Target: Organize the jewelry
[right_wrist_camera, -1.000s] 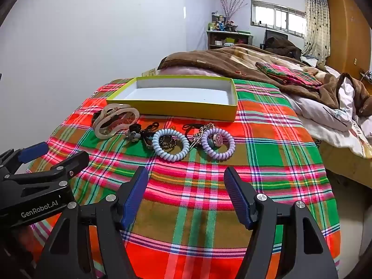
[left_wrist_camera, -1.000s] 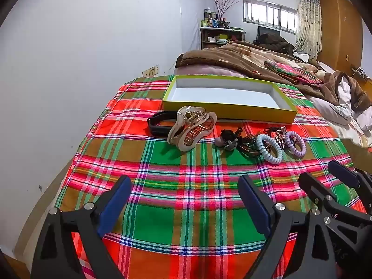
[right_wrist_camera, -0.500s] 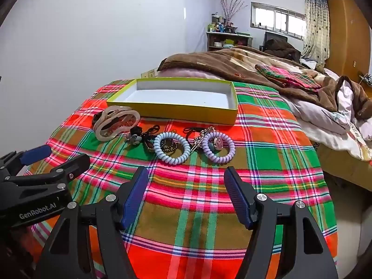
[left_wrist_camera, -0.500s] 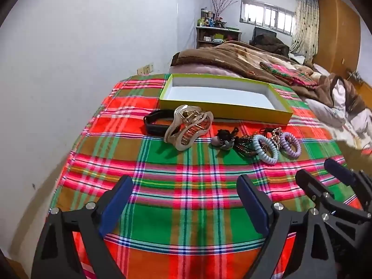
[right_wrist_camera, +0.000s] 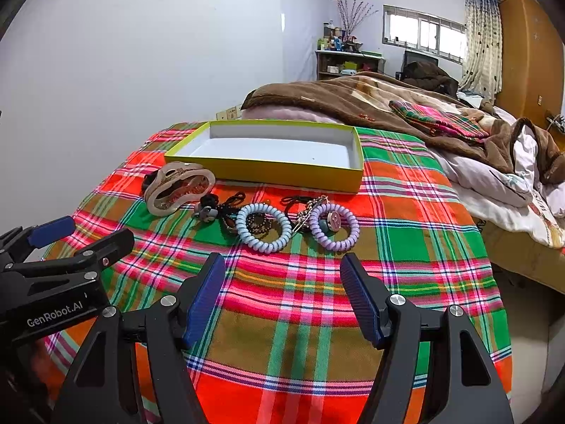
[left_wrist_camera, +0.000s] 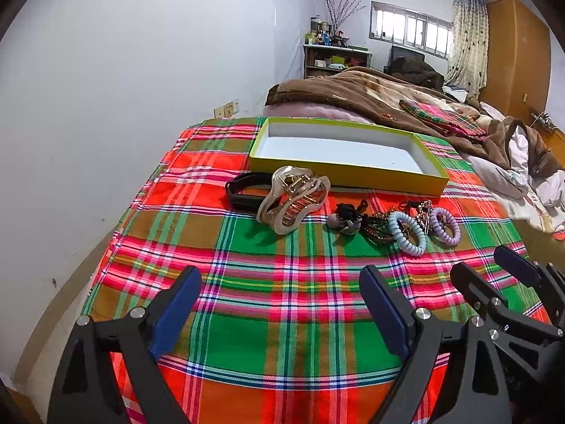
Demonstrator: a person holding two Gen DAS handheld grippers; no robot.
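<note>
Left wrist view: the left hand-held gripper is seen spread wide and empty, held low over the plaid bed cover. The jewelry is laid in a row across the cover, ahead of the fingers and short of the yellow-green tray. The beige claw clip is found almost straight ahead, resting partly on the black band, its long axis slanted from near-left to far-right. The blue coil tie and purple coil tie are placed off to the right, nearer the right hand-held gripper, whose tips enter at the right edge. The tray is empty, its long side set crosswise to the view.

Right wrist view: the right hand-held gripper is also released, nothing between the blue pads. The blue coil tie and purple coil tie are seen lying flat directly ahead, just beyond the fingertips, with a dark tangle of chains and ties touching them. The claw clip is set far left, on the left gripper's side. The tray lies beyond the row.

Judged: the coil ties are the nearer pick for the right hand, the clip for the left; both grippers are levelled forward, not yet tipped down to the items.
</note>
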